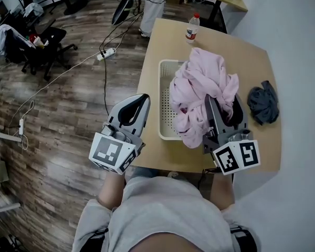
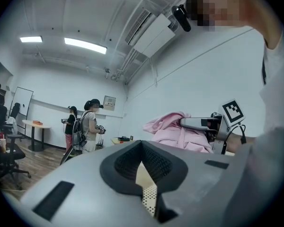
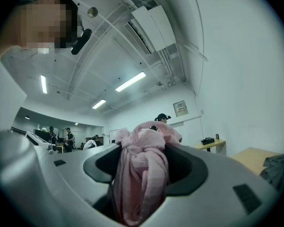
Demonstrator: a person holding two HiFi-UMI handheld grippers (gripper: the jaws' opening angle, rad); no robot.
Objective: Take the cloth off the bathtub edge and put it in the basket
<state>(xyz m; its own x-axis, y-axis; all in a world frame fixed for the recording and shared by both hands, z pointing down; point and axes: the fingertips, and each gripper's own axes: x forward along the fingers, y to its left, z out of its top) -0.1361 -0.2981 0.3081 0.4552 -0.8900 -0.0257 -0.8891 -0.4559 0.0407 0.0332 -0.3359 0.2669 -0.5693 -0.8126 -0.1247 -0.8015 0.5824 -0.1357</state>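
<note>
A pink cloth hangs bunched over the white perforated basket on the wooden table. My right gripper is shut on a twisted fold of that cloth, just above the basket's right side. Off the table's left edge, my left gripper is shut with nothing in it. In the left gripper view the basket shows through the slit behind its closed tips, and the pink cloth and right gripper lie to the right.
A dark grey cloth lies on the table right of the basket. A water bottle stands at the far edge. Cables and a power strip cross the wood floor at left, near office chairs. People stand further off.
</note>
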